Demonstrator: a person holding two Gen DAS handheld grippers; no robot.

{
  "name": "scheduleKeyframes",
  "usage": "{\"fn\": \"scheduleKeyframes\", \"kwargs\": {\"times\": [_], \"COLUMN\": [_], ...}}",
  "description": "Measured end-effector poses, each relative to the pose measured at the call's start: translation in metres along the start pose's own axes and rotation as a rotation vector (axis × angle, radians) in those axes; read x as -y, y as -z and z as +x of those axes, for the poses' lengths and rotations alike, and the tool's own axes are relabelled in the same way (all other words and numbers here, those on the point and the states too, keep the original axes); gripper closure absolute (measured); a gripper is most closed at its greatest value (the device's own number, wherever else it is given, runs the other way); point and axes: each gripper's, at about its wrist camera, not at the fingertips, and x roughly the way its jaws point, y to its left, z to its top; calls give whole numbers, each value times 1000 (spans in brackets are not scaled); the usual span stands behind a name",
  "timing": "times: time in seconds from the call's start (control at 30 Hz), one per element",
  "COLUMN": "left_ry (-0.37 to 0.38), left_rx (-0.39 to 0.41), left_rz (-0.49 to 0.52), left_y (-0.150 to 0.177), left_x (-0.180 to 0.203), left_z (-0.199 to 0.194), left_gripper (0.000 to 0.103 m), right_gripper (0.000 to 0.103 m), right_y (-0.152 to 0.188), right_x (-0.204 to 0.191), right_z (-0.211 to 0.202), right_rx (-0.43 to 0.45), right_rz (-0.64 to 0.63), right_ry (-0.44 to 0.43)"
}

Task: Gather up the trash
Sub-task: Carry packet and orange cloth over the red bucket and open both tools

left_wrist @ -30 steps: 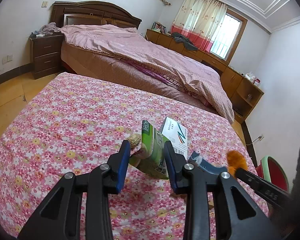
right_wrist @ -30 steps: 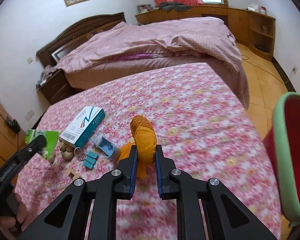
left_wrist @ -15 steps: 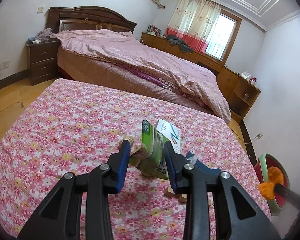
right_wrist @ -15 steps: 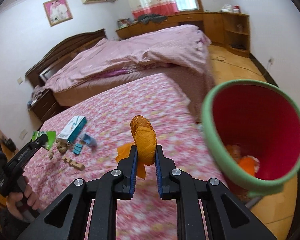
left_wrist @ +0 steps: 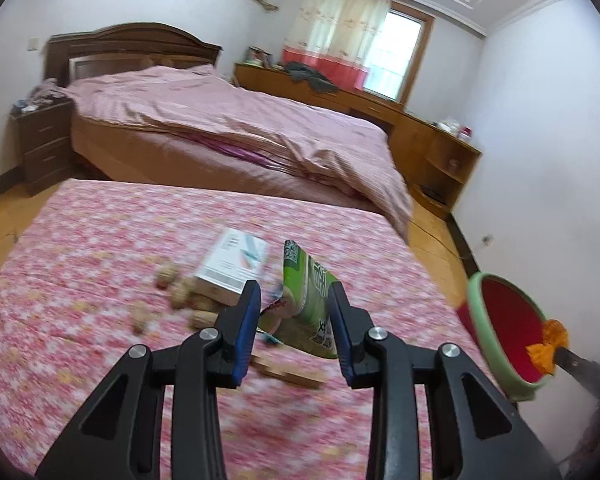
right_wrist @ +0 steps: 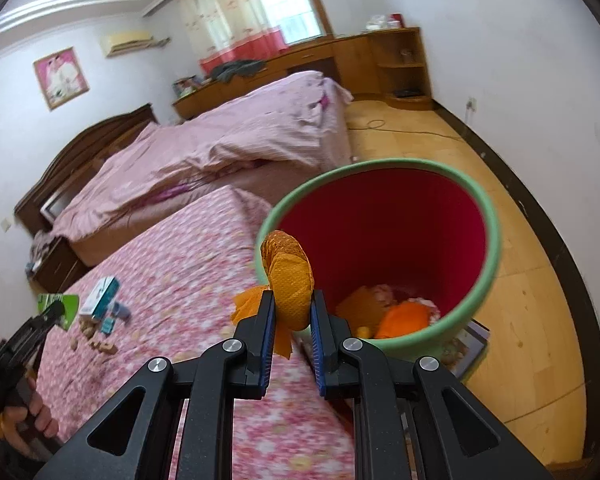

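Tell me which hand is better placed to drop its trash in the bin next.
Right. Its tool is shut on the orange peel right at the green rim of the red bin. The left tool, holding the green wrapper, is over the floral bedspread, short of it.

Bin (right_wrist: 488, 216) on floor beside table (right_wrist: 188, 264); box (left_wrist: 234, 262), nuts (left_wrist: 176, 292) on table.

Orange peel (right_wrist: 288, 284) over red bin (right_wrist: 384, 216)

right gripper (right_wrist: 292, 312): clamped on orange peel (right_wrist: 290, 280) | at rim of red bin (right_wrist: 384, 224)
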Motion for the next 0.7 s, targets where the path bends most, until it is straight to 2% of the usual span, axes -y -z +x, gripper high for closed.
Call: {"fn": "scheduleKeyframes", "kwargs": {"times": [0.17,0.37,0.7], "left_ry": [73,165,259], "left_rx": [-36,-120,-195], "left_rz": [35,66,176], "left_y": [1,7,16], "left_x": [35,78,159], "left_z": [-1,13,36], "left_gripper": [68,68,68], "right_gripper": [87,87,86], "right_y": [-1,0,-9], "right_x": [27,57,89], "right_z": [-7,-13,-6], "right_rx": [17,32,46], "right_rz": [52,117,159], "right_ry": [14,25,29]}}
